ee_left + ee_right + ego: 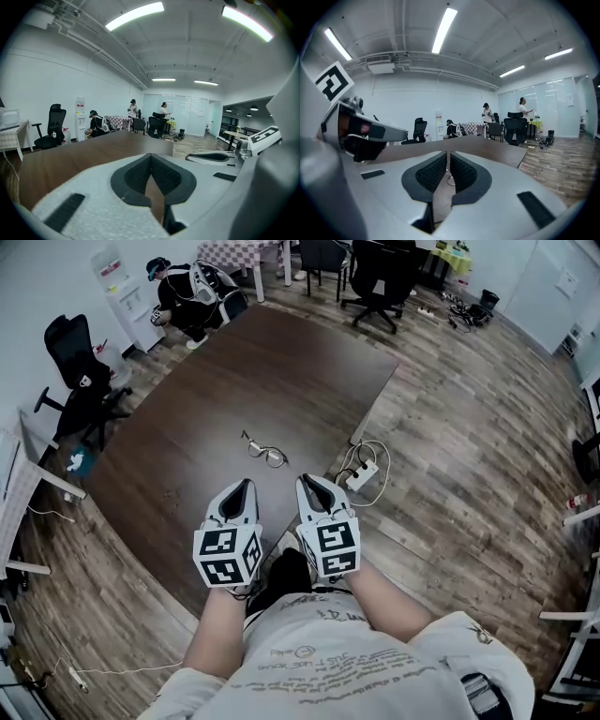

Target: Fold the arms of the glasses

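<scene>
Dark surface (178, 437): glasses (265, 452) lie ahead, between left claw (246, 484) and right claw (306, 480); both pressed together, empty.

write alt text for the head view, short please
A pair of glasses lies on a dark wooden table, just ahead of the closed left tongs and right tongs, held side by side by a person looking down. A power strip lies on the floor beside the table.
</scene>
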The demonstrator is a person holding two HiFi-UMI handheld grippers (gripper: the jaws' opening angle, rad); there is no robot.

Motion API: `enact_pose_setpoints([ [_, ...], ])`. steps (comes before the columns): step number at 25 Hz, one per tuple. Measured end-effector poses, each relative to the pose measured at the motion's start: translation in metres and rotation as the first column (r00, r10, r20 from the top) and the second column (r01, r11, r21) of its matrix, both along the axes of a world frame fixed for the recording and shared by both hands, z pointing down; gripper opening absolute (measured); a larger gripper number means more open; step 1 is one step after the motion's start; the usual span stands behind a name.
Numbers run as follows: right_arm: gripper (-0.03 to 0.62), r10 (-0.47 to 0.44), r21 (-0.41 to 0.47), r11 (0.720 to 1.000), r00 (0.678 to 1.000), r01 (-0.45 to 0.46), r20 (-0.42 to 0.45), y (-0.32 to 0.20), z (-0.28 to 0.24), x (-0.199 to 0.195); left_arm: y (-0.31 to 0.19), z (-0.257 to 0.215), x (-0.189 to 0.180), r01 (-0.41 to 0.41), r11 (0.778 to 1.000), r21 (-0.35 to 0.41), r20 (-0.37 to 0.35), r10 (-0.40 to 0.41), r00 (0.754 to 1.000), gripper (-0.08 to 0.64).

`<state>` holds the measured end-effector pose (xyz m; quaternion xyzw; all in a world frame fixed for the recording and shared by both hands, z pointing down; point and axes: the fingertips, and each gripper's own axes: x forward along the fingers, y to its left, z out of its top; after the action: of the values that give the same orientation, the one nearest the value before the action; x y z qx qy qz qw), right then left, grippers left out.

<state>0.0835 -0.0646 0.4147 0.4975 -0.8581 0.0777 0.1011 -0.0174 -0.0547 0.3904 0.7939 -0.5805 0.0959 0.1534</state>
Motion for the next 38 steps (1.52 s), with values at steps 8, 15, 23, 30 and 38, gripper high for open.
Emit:
enact_pose_setpoints([
  [8, 0.072, -0.065, -0.103, 0.993, 0.993, 0.055, -0.099, -0.047, 0.052, -0.025, -0.046, 0.033, -0.035, 0.052, 0.997, -0.055, 0.001, -0.052, 0.999, 0.014],
  [15, 0.072, -0.087, -0.187, 0.981, 0.981, 0.054, -0.176, -0.09, 0.097, -0.041, -0.087, 0.064, -0.055, 0.047, 0.991, -0.126, 0.013, -0.045, 0.999, 0.014],
  [23, 0.071, -0.121, -0.214, 0.975, 0.95, 0.06, -0.288, -0.121, 0.135, -0.05, -0.11, 0.095, -0.061, 0.03, 0.979, -0.203, 0.011, -0.028, 1.0, 0.014],
  [30, 0.071, -0.136, -0.216, 0.974, 0.935, 0.066, -0.327, -0.137, 0.149, -0.056, -0.12, 0.111, -0.068, 0.034, 0.971, -0.238, -0.014, -0.038, 0.999, 0.014],
  [38, 0.055, -0.174, -0.208, 0.973, 0.905, 0.098, -0.389, -0.144, 0.157, -0.061, -0.118, 0.114, -0.067, 0.031, 0.97, -0.243, -0.023, -0.037, 0.999, 0.014],
])
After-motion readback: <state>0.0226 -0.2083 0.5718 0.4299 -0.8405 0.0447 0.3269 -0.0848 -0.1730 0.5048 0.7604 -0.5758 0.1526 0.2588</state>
